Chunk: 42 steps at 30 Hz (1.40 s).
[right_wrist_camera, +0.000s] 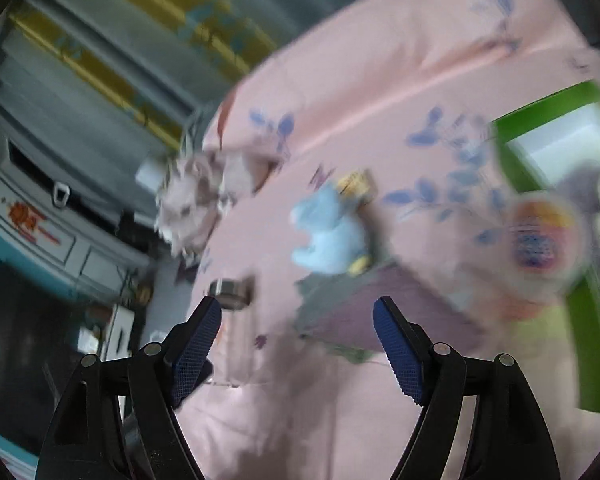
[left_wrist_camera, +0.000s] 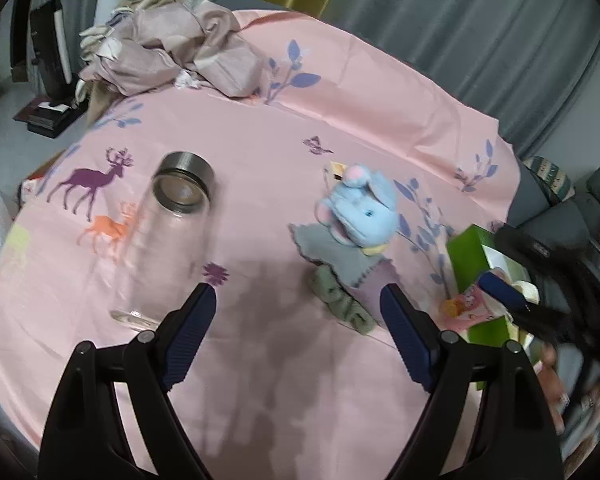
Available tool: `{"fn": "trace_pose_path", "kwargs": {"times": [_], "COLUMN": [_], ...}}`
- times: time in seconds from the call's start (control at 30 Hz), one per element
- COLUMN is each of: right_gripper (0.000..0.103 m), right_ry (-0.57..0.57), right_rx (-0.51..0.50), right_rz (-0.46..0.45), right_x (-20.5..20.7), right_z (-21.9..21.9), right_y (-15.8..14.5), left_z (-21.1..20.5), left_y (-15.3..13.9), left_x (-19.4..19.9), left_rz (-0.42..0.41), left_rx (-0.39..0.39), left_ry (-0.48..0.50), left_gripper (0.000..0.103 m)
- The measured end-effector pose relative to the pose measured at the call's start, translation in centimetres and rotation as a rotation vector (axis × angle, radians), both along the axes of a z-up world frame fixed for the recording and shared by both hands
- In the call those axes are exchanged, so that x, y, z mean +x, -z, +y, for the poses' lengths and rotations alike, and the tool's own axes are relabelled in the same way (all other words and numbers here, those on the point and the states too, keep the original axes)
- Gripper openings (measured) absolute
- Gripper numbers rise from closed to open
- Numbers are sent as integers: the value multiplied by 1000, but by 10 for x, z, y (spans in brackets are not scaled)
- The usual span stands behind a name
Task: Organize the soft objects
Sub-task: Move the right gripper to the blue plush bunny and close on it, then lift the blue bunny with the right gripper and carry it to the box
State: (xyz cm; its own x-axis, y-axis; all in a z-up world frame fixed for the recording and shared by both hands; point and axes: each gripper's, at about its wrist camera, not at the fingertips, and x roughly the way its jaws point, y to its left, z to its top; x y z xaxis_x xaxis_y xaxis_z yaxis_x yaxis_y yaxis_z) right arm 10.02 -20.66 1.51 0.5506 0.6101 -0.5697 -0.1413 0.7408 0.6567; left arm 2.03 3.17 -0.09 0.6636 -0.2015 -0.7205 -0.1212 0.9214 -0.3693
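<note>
Left gripper [left_wrist_camera: 298, 298] spread wide, ribbed blue pads [left_wrist_camera: 192, 332] bare, nothing between them, hovering over the pink printed sheet [left_wrist_camera: 260, 140] that covers the surface. Right gripper [right_wrist_camera: 298, 312] wide as well and empty, its view smeared with blur. The landmark is the blue plush toy [left_wrist_camera: 360, 212]: soft, fuzzy, rounded, with a pink-tipped ear, sitting on top of a small stack of flat cloths [left_wrist_camera: 340, 256], grey with a scalloped edge over lilac, and a crumpled grey-green rag [left_wrist_camera: 344, 304] just in front of it. Left of the plush, well apart, lies a clear glass jar [left_wrist_camera: 168, 232] on its side with a metal ring at its mouth. Right of the plush, a green cardboard box [left_wrist_camera: 472, 248] holds a pink printed packet [left_wrist_camera: 472, 304]. Behind the plush, far back to the left, a rumpled heap of pale pinkish fabric [left_wrist_camera: 172, 52] sits on the sheet.
</note>
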Motion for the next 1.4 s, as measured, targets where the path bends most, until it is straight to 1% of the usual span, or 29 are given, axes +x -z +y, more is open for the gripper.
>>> {"fn": "trace_pose_path", "kwargs": {"times": [0.13, 0.17, 0.23, 0.3, 0.4, 0.47, 0.5, 0.53, 0.57, 0.6, 0.67, 0.77, 0.87, 0.93, 1.0, 1.07, 1.17, 1.2, 1.23, 1.3, 1.33, 1.4], "right_gripper": [79, 79, 79, 79, 79, 79, 77, 72, 55, 55, 54, 54, 54, 54, 54, 54, 54, 54, 55, 55, 55, 55], "right_ry": [19, 20, 27, 36, -19, -21, -20, -11, 0, -20, -29, -16, -27, -55, -82, -113, -160, -167, -173, -143, -135, -113], "right_rx": [-174, -200, -296, -394, -433, -438, -428, -439, -470, -492, -473, -410, -334, -257, -171, -125, -13, 10, 34, 48, 51, 69], "right_rz": [7, 16, 43, 45, 60, 54, 45, 42, 42, 33, -10, -10, -27, -43, -41, -27, 39, 56, 78, 92, 104, 142], "right_x": [49, 58, 80, 93, 109, 112, 113, 114, 115, 113, 108, 99, 79, 58, 35, 20, -5, -7, -12, -20, -22, -21], "right_z": [44, 49, 64, 75, 88, 91, 90, 90, 90, 90, 87, 75, 61, 51, 40, 36, 24, 22, 19, 8, 4, -6], "right_y": [11, 15, 28, 37, 54, 60, 64, 66, 69, 74, 74, 68, 53, 38, 28, 25, 35, 39, 46, 58, 62, 72], "left_z": [10, 12, 16, 20, 21, 20, 19, 17, 15, 14, 11, 5, -1, -8, -14, -22, -36, -42, -50, -62, -68, -76], "left_y": [5, 6, 10, 12, 13, 14, 14, 15, 16, 16, 16, 15, 16, 18, 21, 23, 24, 24, 26, 31, 35, 44], "left_x": [2, 4, 6, 8, 11, 12, 12, 13, 13, 13, 13, 11, 11, 10, 9, 7, -1, -4, -7, -10, -10, -9], "left_rz": [11, 22, 39, 49, 56, 60, 63, 69, 74, 76, 73, 60, 56, 62, 69, 75, 75, 70, 74, 75, 88, 115], "left_rx": [-6, -12, -36, -67, -89, -82, -77, -70, -64, -61, -55, -26, 18, 29, 22, 16, 9, 4, 32, 68, 75, 42], "left_ry": [-14, -12, -10, -5, 2, 4, 7, 14, 21, 27, 37, 44, 52, 82, 112, 139, 186, 208, 223, 251, 272, 316], "left_gripper": [83, 83, 83, 83, 83, 83, 83, 83, 83, 83, 83, 83, 83, 83, 83, 83, 83, 83, 83, 83, 82, 82]}}
